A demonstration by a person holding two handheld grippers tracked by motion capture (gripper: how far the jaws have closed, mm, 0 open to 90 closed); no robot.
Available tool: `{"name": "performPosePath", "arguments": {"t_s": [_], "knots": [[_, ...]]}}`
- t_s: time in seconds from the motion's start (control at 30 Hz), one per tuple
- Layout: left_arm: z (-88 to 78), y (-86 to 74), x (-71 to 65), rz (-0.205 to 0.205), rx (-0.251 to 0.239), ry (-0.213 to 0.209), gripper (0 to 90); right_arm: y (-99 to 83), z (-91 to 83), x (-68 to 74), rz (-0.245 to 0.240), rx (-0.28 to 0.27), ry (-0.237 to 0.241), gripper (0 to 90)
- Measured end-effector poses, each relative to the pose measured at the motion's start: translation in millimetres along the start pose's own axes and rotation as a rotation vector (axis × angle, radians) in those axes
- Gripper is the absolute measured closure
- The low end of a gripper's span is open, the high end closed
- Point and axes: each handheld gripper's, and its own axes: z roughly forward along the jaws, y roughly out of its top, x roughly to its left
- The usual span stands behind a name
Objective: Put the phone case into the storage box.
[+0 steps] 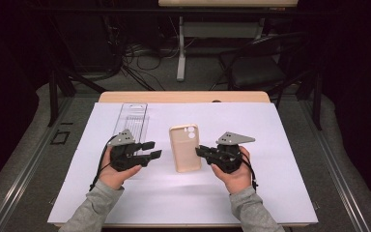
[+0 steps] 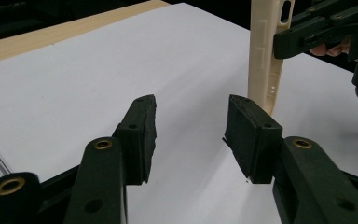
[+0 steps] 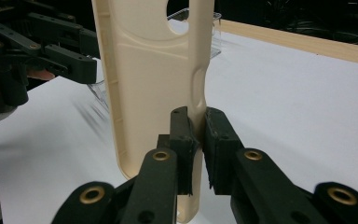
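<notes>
A beige phone case (image 1: 185, 147) lies in the middle of the white sheet (image 1: 275, 159), camera cutout at the far end. My right gripper (image 1: 199, 151) is shut on the case's right side wall. In the right gripper view the pads (image 3: 182, 135) pinch that wall of the case (image 3: 149, 84), which stands tilted up. My left gripper (image 1: 154, 149) hovers just left of the case, its jaws open with nothing between them (image 2: 191, 107). In the left gripper view, the case (image 2: 263, 56) and the right gripper (image 2: 303, 35) stand beyond its jaws.
A clear plastic package (image 1: 131, 118) lies at the far left of the sheet, behind the left hand. The wooden table edge (image 1: 183, 96) runs along the back. A dark chair (image 1: 261, 63) and cables are on the floor beyond.
</notes>
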Motion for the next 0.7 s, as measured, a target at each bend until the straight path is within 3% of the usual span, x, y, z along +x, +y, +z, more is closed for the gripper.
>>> {"name": "performPosePath", "arguments": {"t_s": [0.27, 0.37, 0.7], "knots": [[-3.0, 1.9, 0.1, 0.012, -0.033, 0.025, 51.2, -1.8, 2.7, 2.5, -0.010, 0.012, -0.013, 83.1], [-4.1, 2.8, -1.0, 0.035, -0.041, 0.051, 51.2, -2.1, 3.2, 3.4, -0.012, 0.012, -0.016, 83.1], [-8.6, 6.4, -3.2, 0.021, -0.012, 0.091, 49.5, -4.9, 8.7, 9.0, -0.021, 0.028, -0.016, 83.0]]}}
